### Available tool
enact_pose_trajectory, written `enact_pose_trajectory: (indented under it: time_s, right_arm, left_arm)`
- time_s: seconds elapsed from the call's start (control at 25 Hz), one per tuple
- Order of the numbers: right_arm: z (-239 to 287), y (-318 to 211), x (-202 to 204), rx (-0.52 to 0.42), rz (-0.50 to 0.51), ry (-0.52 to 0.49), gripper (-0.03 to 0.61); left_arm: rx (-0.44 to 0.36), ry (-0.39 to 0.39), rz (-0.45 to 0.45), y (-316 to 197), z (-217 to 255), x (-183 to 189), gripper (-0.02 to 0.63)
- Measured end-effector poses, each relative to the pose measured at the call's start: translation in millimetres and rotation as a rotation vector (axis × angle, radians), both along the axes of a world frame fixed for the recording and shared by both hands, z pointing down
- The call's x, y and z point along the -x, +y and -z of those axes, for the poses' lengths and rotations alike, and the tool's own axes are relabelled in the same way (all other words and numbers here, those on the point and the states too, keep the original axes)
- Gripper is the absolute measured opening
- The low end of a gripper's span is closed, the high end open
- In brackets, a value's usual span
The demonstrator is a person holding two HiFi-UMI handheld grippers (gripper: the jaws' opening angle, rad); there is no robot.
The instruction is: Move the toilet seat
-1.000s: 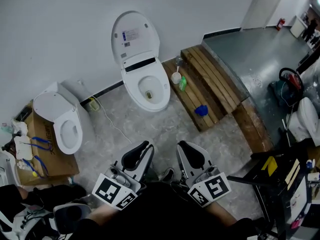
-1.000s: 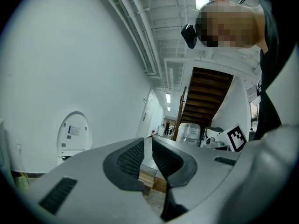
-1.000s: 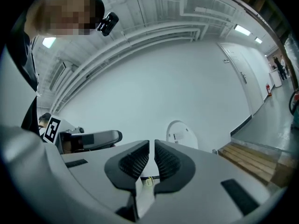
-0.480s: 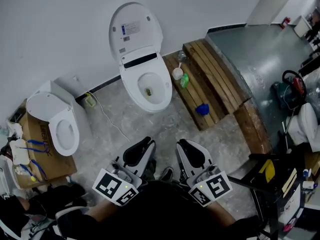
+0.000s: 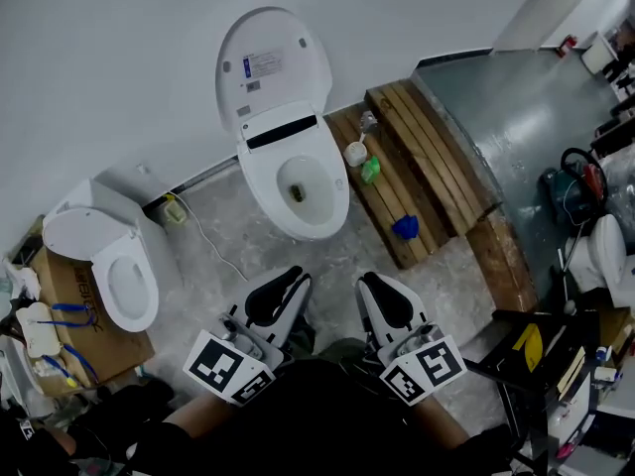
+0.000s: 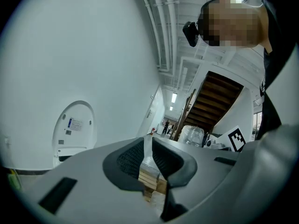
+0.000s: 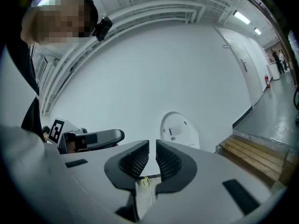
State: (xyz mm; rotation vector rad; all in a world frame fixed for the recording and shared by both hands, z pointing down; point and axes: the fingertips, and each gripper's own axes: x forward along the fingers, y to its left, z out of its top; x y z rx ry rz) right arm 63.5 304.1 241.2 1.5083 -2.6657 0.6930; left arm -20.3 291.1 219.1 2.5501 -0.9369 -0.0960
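Observation:
A white toilet stands against the wall with its lid (image 5: 273, 65) raised and its bowl (image 5: 302, 188) open below. The lid (image 6: 74, 128) also shows in the left gripper view, and the lid (image 7: 179, 130) shows ahead in the right gripper view. My left gripper (image 5: 287, 280) is held low in front of the bowl, shut and empty, a short way from the rim. To its right my right gripper (image 5: 373, 286) hangs level with it, also shut with nothing between its jaws. Neither touches the toilet.
A second white toilet (image 5: 111, 262) sits at the left beside a cardboard box (image 5: 69, 310). A wooden pallet (image 5: 427, 162) lies right of the bowl, bearing a green bottle (image 5: 370, 171), a white cup (image 5: 352, 153) and a blue object (image 5: 405, 227). A cable (image 5: 211, 245) crosses the floor.
Both grippers and the head have moved forward toward the toilet, so the bowl now lies closer to the jaw tips. The jaws stayed shut.

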Motion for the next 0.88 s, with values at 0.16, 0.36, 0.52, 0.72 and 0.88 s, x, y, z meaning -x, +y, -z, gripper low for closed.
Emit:
enact_pose_trajectory:
  time_s: [0.16,0.36,0.52,0.72,0.88]
  right_arm:
    - [-9,-24,9,0.035,0.018,0.009,0.046]
    - [-16,-47,9,0.037,0.024,0.061,0.046]
    - [-23,-69,5,0.037,0.023,0.072,0.046]
    - [-27,-96,5,0.027,0.048,0.088,0.048]
    - [-30,-120,2,0.023,0.078,0.086,0.048]
  left_arm:
    - [0.023,0.005,0.005,-25,-10,14,0.048]
    - [0.032,0.007,0.034,-53,-17,26,0.048]
    - [0.033,-0.005,0.059,-71,-21,27,0.048]
    - [0.031,-0.033,0.098,-91,-25,27,0.048]
    - [0.031,-0.067,0.127,-112,-30,23,0.053]
